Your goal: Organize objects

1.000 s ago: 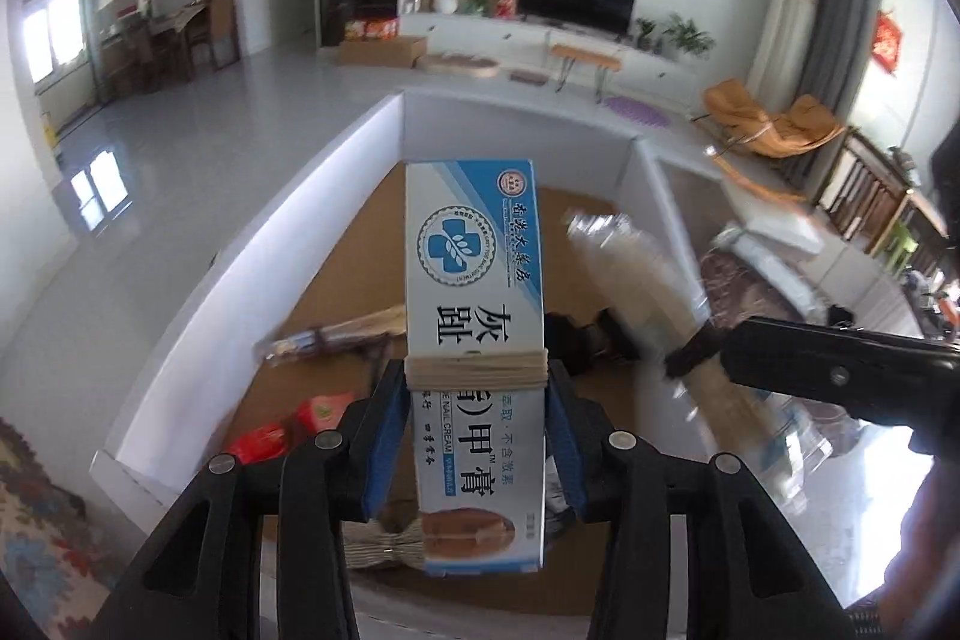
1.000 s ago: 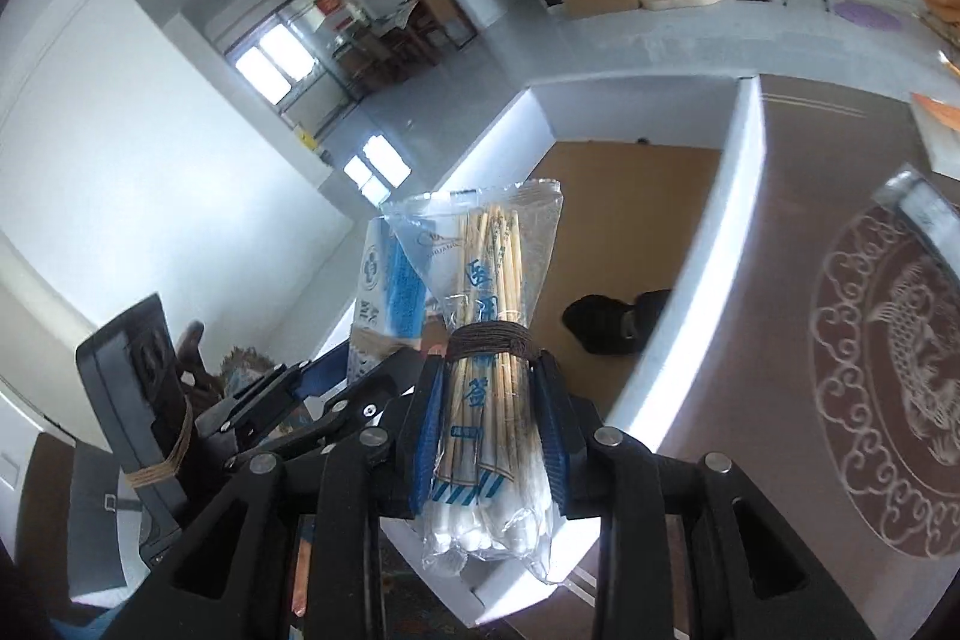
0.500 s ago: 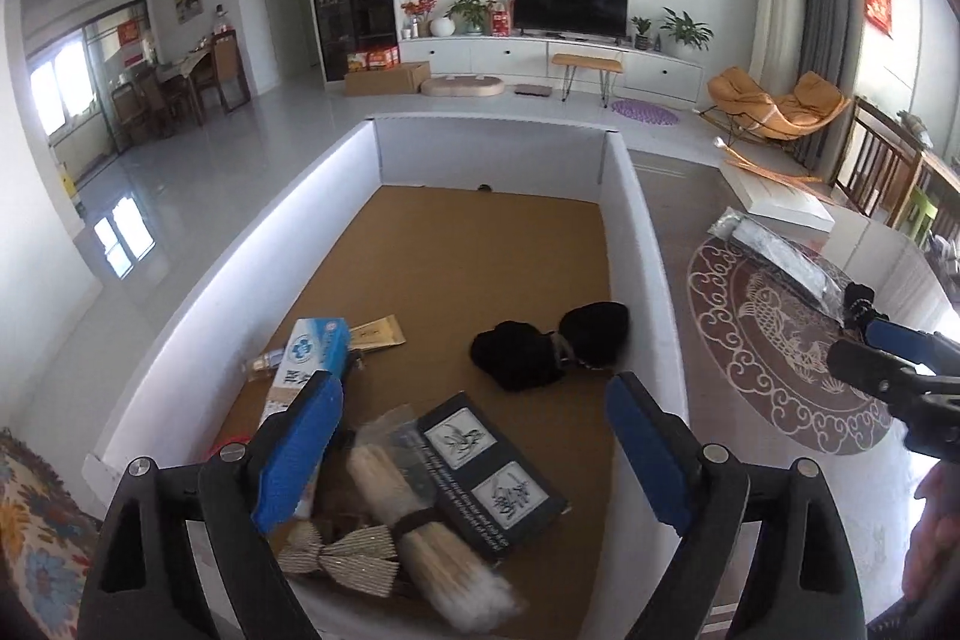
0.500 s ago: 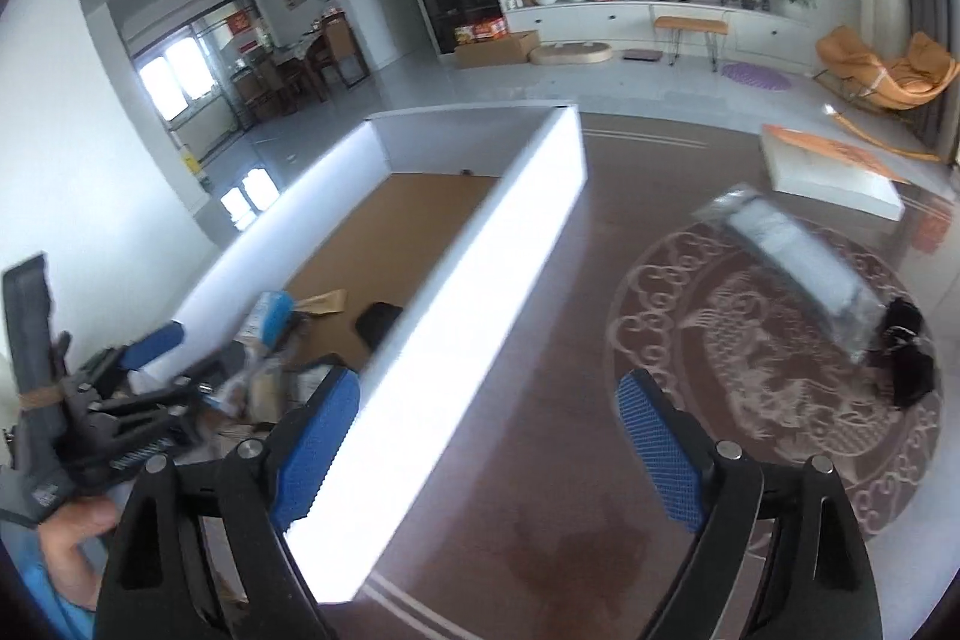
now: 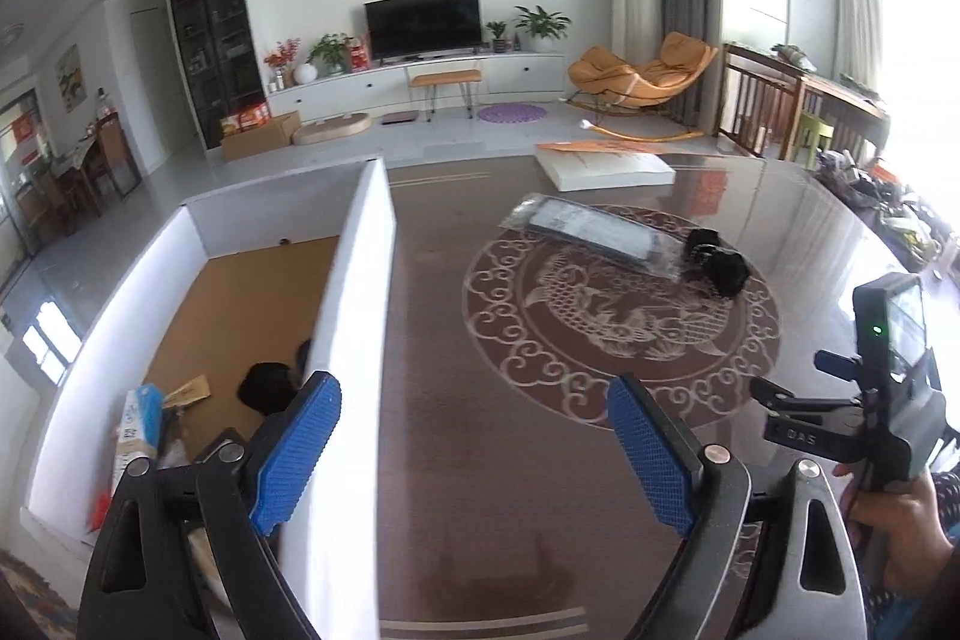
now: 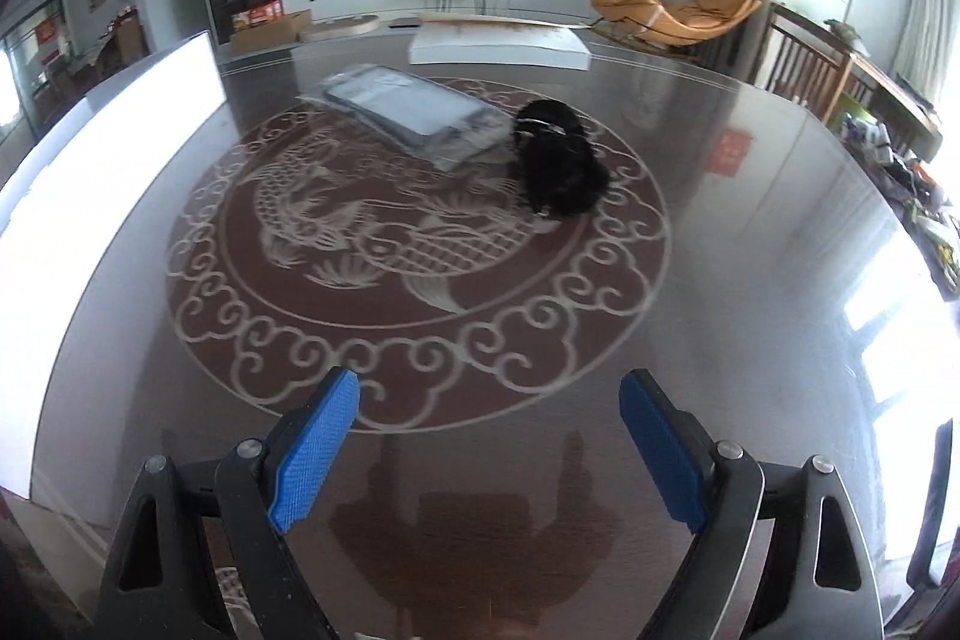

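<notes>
A clear plastic packet [image 5: 591,232] and a black fluffy item [image 5: 720,268] lie on the dark patterned table; both show in the right wrist view, packet [image 6: 414,112] and black item [image 6: 558,166]. A white-walled box [image 5: 360,280] with a brown floor stands at the left and holds a blue-and-white carton [image 5: 141,418], a black item [image 5: 267,388] and other things. My left gripper [image 5: 474,454] is open and empty above the box's right wall. My right gripper [image 6: 489,451] is open and empty over the table, short of the packet.
A flat white box [image 6: 498,43] lies at the table's far edge. The white box wall [image 6: 102,142] runs along the left of the right wrist view. The person's hand and right gripper body [image 5: 882,400] are at the right of the left wrist view.
The left gripper let go of the carton and the right let go of the stick bundle; both lie in the box. Both grippers opened and swung right, out over the table.
</notes>
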Action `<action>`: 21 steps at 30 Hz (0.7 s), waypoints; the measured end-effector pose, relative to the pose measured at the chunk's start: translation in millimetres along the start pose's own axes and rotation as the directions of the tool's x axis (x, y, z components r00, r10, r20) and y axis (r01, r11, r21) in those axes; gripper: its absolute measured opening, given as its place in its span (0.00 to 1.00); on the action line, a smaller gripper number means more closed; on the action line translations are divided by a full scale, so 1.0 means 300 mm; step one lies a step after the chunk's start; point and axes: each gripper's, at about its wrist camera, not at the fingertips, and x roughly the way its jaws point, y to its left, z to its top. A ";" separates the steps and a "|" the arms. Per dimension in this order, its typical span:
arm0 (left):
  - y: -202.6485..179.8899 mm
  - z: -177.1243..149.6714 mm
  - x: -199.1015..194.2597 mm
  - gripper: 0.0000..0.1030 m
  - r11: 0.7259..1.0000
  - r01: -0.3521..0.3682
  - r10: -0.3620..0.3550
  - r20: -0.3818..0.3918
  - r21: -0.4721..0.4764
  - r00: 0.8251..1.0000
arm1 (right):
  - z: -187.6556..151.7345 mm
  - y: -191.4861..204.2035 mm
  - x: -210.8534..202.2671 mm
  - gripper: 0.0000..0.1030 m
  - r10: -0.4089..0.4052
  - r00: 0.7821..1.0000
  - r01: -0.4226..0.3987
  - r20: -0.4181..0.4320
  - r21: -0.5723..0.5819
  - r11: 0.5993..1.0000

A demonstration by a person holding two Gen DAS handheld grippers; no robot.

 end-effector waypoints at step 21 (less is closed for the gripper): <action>-0.298 -0.152 0.469 1.00 0.997 0.053 -0.036 -0.268 0.054 0.963 | -0.048 -0.124 0.064 0.98 -0.043 0.998 0.048 -0.048 0.119 0.992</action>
